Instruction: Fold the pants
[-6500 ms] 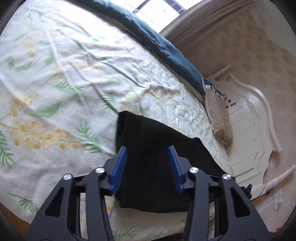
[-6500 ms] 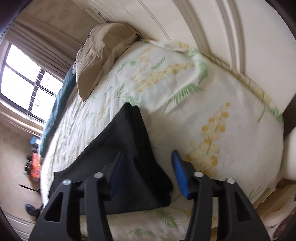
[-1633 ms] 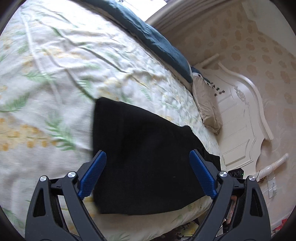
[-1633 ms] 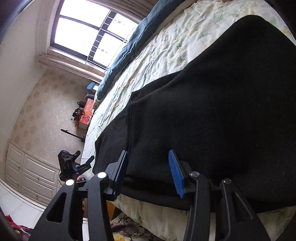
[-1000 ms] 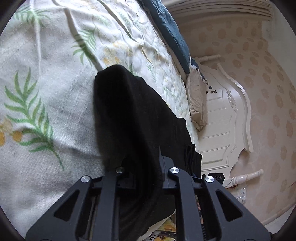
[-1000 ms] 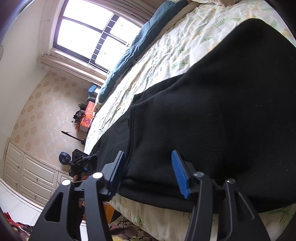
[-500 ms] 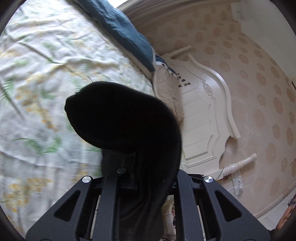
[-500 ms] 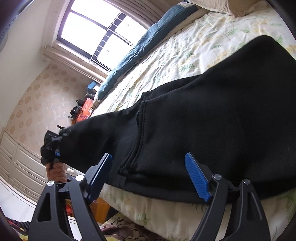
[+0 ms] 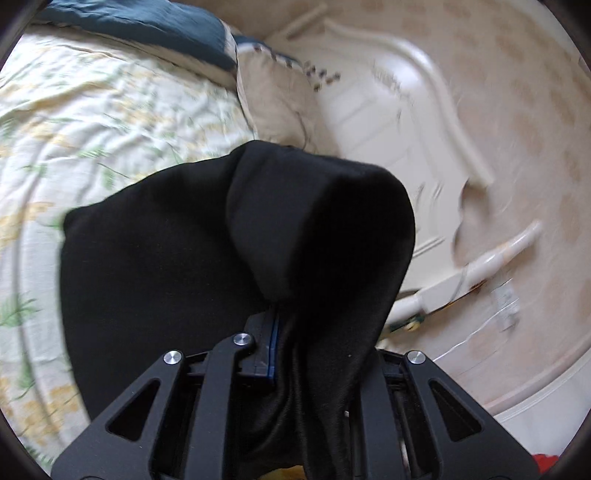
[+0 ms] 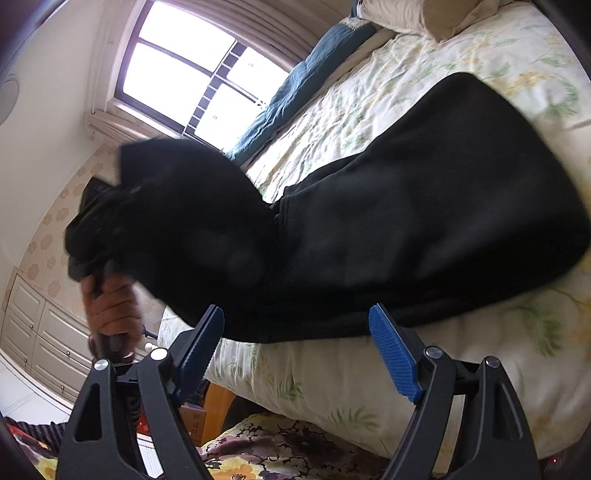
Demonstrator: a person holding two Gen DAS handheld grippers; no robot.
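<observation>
Black pants (image 10: 424, 206) lie on the floral bedsheet (image 10: 461, 44). My left gripper (image 9: 291, 354) is shut on one end of the pants (image 9: 192, 236) and holds it lifted, so the cloth drapes over the fingers and hides them. In the right wrist view that lifted end (image 10: 177, 206) hangs at the left above a hand (image 10: 110, 306). My right gripper (image 10: 299, 336) is open and empty at the near edge of the pants, its blue pads (image 10: 393, 349) wide apart.
A beige pillow (image 9: 273, 92) and a dark blue blanket (image 9: 147, 26) lie at the far side of the bed. A white headboard (image 9: 406, 110) stands behind. A window (image 10: 192, 70) and white cabinets (image 10: 33, 336) are at the left. The bed edge (image 10: 332, 398) is just below my right gripper.
My left gripper has lifted its end of the pants higher and carried it over the part lying on the bed. My right gripper has opened wider and backed off a little.
</observation>
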